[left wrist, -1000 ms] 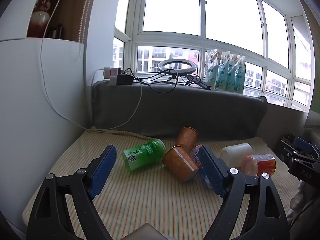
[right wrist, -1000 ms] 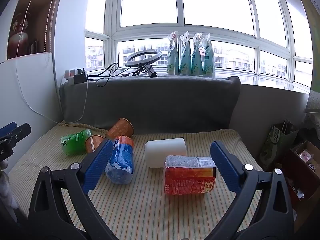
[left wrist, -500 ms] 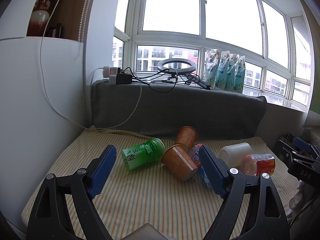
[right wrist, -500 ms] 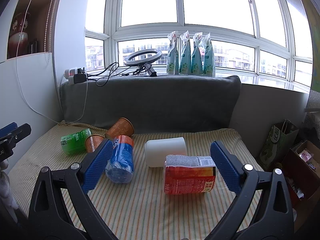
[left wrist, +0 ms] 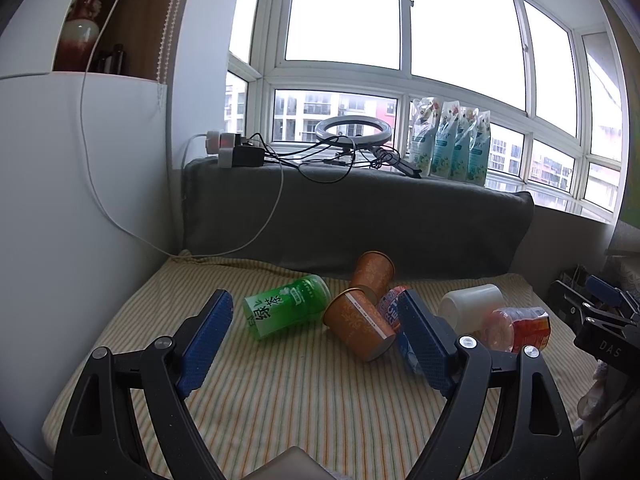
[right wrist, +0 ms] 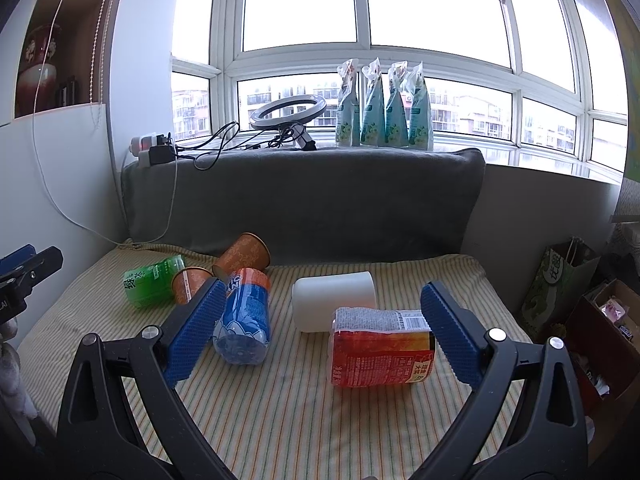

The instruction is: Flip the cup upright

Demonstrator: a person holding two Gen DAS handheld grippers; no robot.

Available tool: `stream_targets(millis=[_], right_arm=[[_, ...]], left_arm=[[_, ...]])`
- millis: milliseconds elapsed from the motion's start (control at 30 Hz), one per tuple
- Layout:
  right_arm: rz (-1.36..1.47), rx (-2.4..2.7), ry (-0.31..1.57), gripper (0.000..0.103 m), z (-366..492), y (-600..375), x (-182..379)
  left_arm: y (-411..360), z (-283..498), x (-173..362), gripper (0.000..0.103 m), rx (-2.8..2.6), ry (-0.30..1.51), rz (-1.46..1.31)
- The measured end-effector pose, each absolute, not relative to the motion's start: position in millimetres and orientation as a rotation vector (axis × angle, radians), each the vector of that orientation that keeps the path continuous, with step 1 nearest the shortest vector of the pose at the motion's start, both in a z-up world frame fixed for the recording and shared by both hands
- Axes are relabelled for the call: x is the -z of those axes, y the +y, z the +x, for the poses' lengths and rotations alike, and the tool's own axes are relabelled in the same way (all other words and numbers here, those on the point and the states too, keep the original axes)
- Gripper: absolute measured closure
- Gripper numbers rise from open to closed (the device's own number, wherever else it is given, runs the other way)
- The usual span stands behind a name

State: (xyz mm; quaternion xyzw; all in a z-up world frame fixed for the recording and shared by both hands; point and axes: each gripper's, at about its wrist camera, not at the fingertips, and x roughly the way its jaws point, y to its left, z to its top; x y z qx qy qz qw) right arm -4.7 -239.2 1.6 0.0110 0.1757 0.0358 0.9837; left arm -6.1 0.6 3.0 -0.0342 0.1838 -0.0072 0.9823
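Note:
Several cups lie on their sides on the striped cloth (left wrist: 280, 392). In the left wrist view a green cup (left wrist: 286, 307), two orange cups (left wrist: 358, 330) (left wrist: 372, 271) and a white cup (left wrist: 472, 306) lie ahead. My left gripper (left wrist: 316, 340) is open and empty, short of the green and orange cups. In the right wrist view a blue cup (right wrist: 244, 316), the white cup (right wrist: 334, 300) and a red cup (right wrist: 380, 348) lie ahead. My right gripper (right wrist: 320, 332) is open and empty, with the red cup just ahead of its two fingers.
A grey padded ledge (right wrist: 304, 200) backs the cloth, carrying a ring light (right wrist: 288, 110), cables and several pouches (right wrist: 384, 106). A white wall (left wrist: 80, 200) stands left. A paper bag (right wrist: 560, 280) and a box sit off the right edge.
The left gripper has drawn slightly closer to the green and orange cups. The right view is nearly unchanged. No cup has moved.

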Motion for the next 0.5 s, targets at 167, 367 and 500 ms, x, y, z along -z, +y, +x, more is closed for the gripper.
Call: stream_targets(millis=[167, 367, 500], right_arm=[[0.013, -0.073, 0.365, 0.003, -3.3, -241.9, 1.2], [-0.009, -0.086, 0.404, 0.003, -0.5, -245.1, 3.2], [-0.053, -0.083, 0.426, 0.003, 2.1, -245.2, 3.6]], left_arm=[[1.8, -4.1, -3.0, 0.019, 0.014, 0.375, -0.068], [1.8, -1.1, -2.0, 0.019, 0.019, 0.382, -0.063], [1.5, 10.2, -0.1, 0.019, 0.049, 0.415, -0.05]])
